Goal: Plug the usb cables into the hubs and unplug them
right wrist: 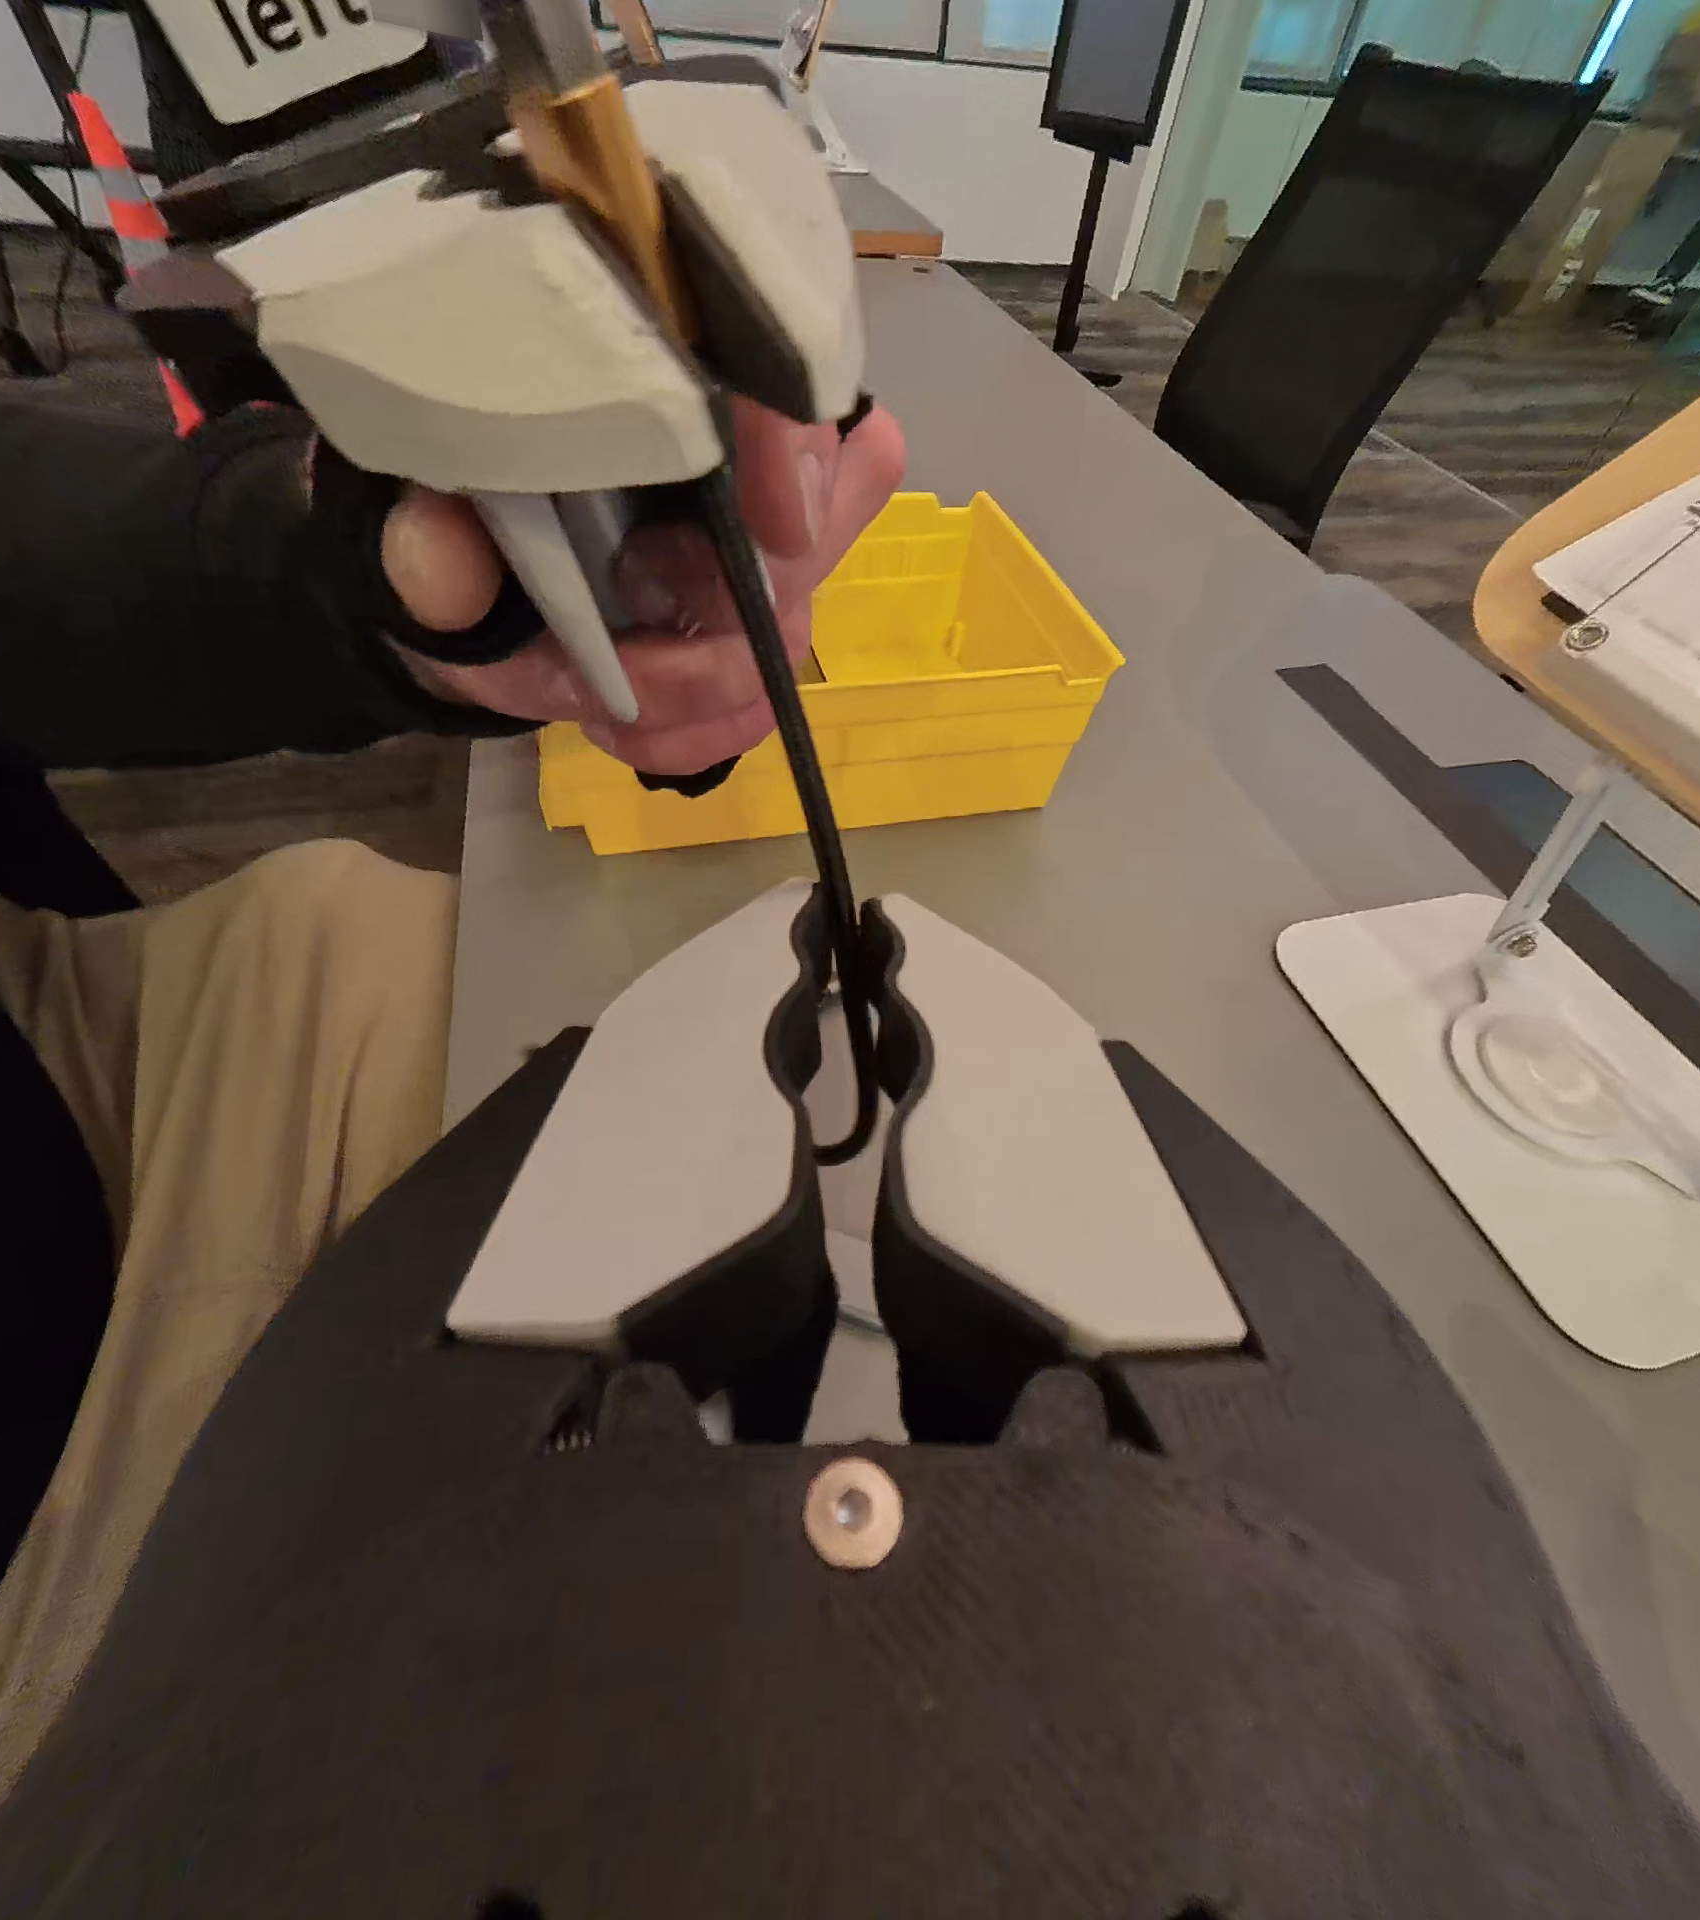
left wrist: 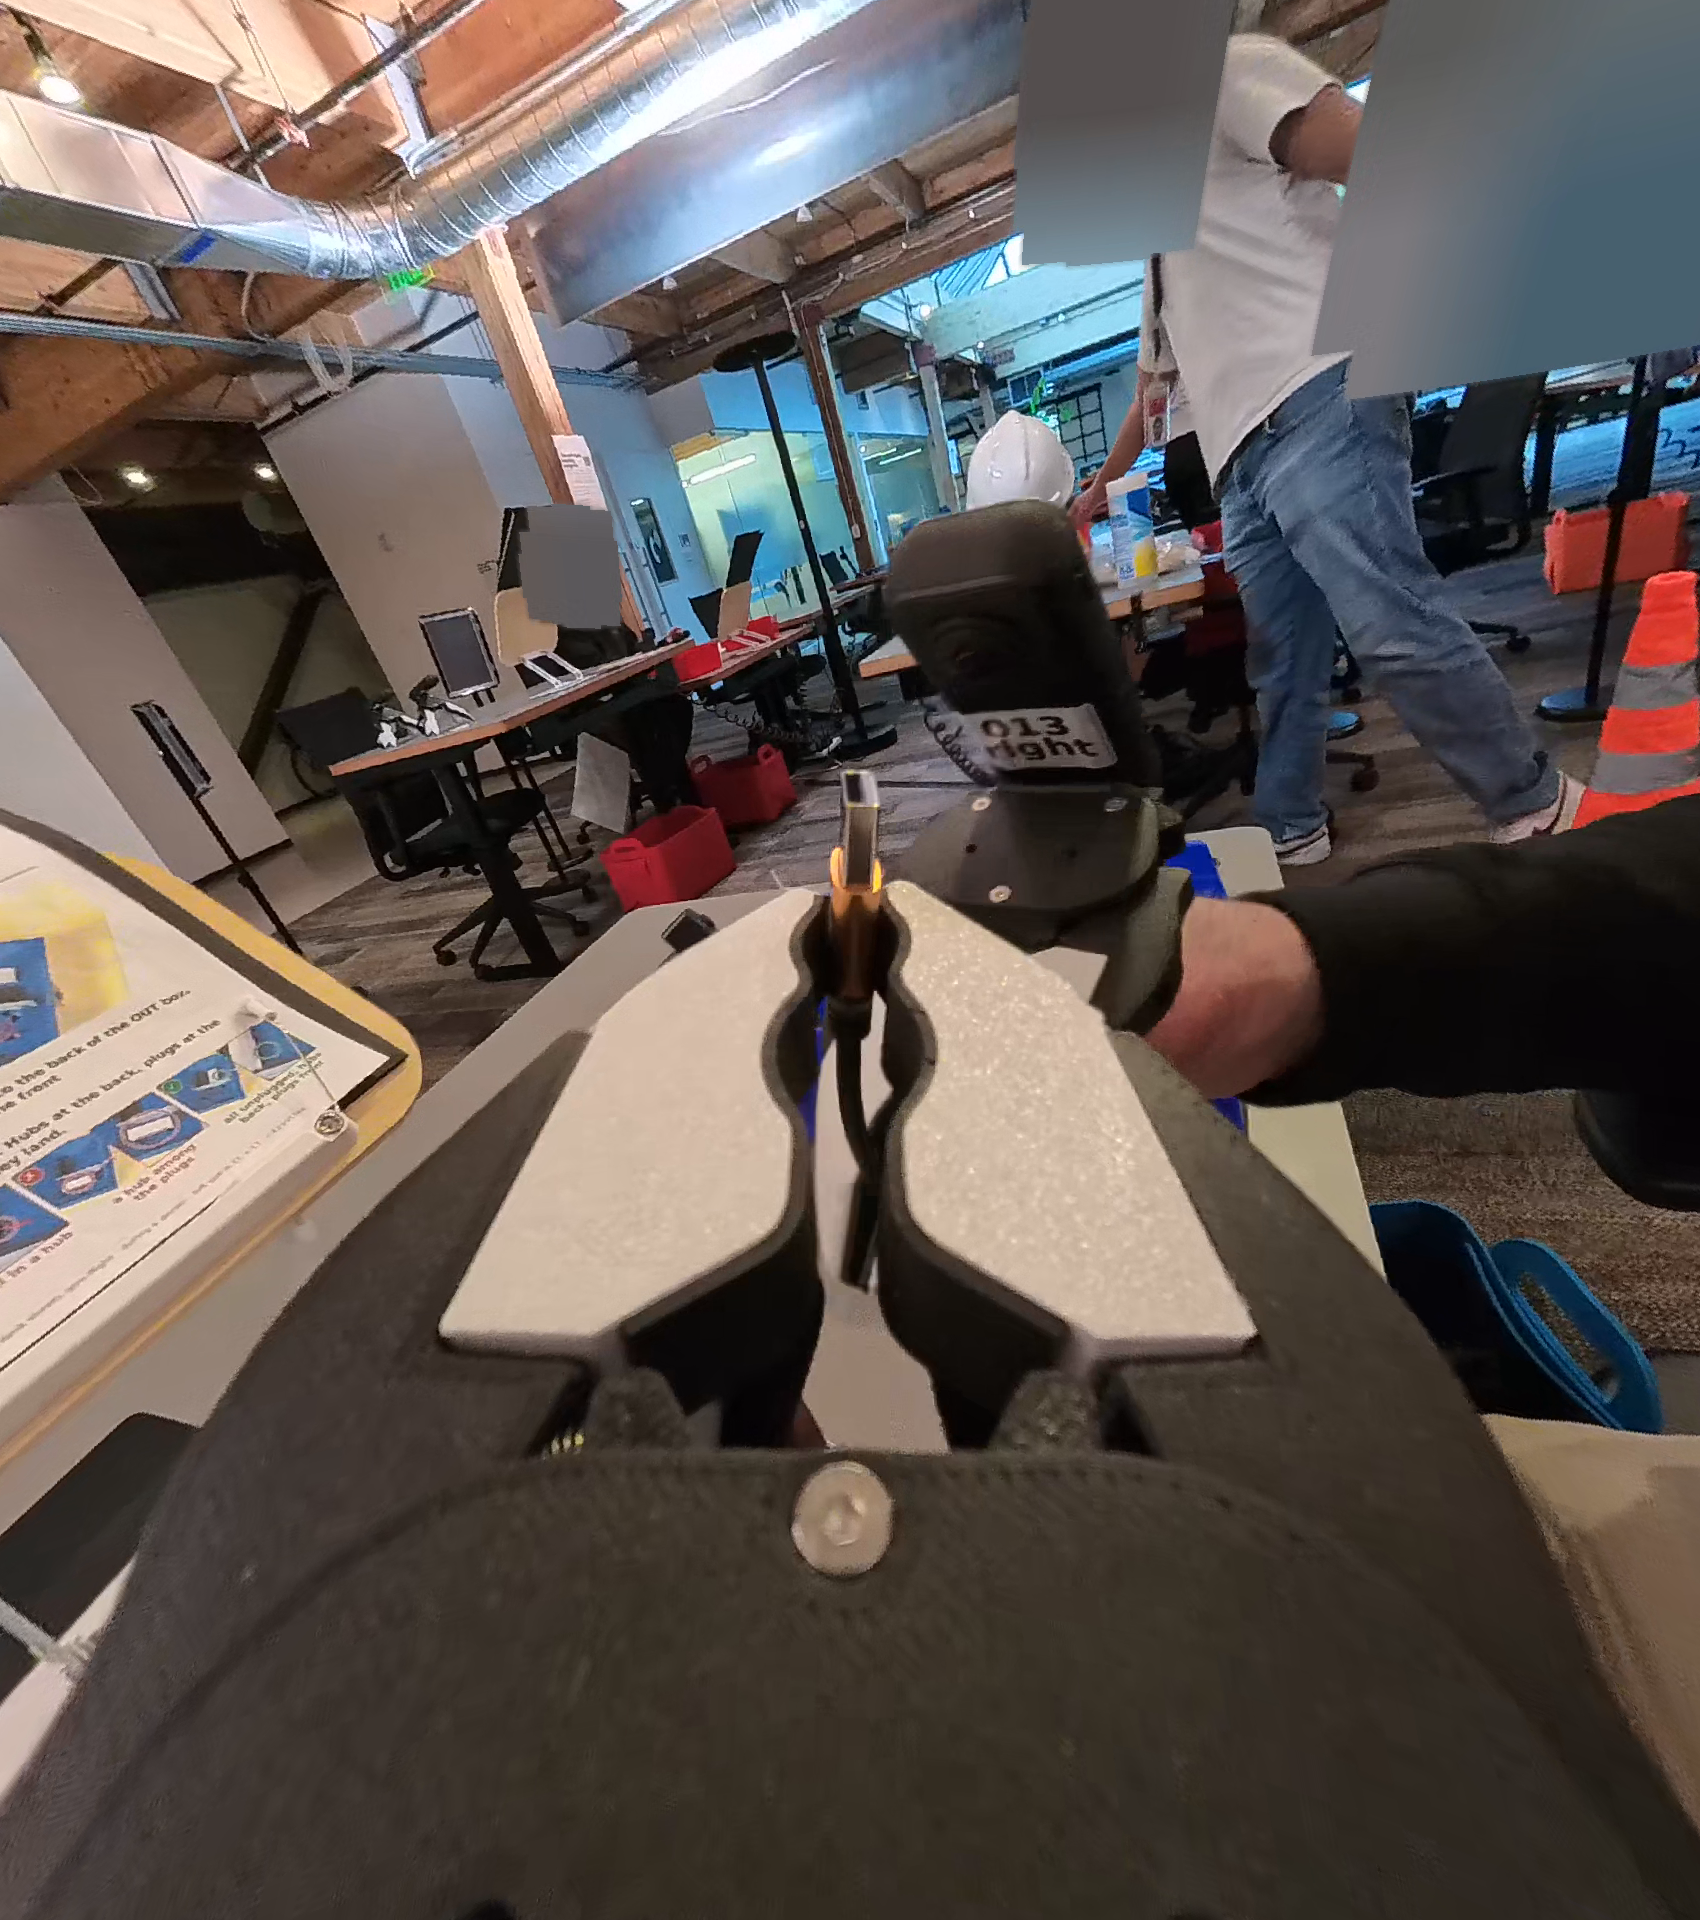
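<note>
My left gripper (left wrist: 851,920) is shut on a USB plug with a gold housing (left wrist: 851,935). Its metal tip (left wrist: 856,810) sticks out past the fingertips. The plug's black cable (left wrist: 851,1081) hangs down between the fingers. In the right wrist view, my right gripper (right wrist: 841,930) is shut on the same black cable (right wrist: 789,727), which loops between the fingers. The left gripper (right wrist: 659,270) is held above and ahead of it, with the gold plug (right wrist: 607,177) in it. No hub is clearly in view.
A yellow bin (right wrist: 981,727) stands on the grey table (right wrist: 1189,727). An instruction sheet on a stand (right wrist: 1677,603) is at the right. Blue bins (left wrist: 1511,1320) sit beside the table. A small black object (left wrist: 688,925) lies on the table. A person walks behind, near an orange cone (left wrist: 1646,707). Some 9 centimeters of space lies between my two pairs of fingers.
</note>
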{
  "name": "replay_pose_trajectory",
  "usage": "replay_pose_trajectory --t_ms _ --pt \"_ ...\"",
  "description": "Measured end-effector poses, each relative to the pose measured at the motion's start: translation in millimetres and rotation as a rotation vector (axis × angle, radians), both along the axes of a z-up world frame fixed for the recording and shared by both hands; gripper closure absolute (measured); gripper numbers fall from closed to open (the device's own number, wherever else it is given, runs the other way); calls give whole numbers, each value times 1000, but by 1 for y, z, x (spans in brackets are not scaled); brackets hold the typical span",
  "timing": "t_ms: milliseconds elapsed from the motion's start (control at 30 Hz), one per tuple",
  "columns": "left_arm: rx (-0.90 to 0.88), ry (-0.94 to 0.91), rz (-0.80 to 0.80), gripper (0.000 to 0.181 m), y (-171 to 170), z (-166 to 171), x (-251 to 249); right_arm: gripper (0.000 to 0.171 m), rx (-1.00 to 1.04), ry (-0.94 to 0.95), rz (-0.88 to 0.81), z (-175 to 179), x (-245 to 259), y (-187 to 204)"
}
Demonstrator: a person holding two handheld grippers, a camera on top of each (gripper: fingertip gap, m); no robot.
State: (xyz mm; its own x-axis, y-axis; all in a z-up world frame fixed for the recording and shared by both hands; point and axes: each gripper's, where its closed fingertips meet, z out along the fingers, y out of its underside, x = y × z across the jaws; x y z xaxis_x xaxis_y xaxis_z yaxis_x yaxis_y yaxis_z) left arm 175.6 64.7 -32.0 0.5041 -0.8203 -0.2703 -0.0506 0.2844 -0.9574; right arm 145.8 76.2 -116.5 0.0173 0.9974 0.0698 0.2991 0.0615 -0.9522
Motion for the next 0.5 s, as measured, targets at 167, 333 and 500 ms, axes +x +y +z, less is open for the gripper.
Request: replay_pose_trajectory --t_ms 167,333,500 --pt "-29 -7 26 174 8 -4 -9 169 9 -58 -6 0 10 1" --pt "-78 61 84 141 22 -15 -18 169 20 -44 -143 26 56 28" --pt "-271 289 172 125 41 -87 -14 169 86 -77 -442 47 153 70"
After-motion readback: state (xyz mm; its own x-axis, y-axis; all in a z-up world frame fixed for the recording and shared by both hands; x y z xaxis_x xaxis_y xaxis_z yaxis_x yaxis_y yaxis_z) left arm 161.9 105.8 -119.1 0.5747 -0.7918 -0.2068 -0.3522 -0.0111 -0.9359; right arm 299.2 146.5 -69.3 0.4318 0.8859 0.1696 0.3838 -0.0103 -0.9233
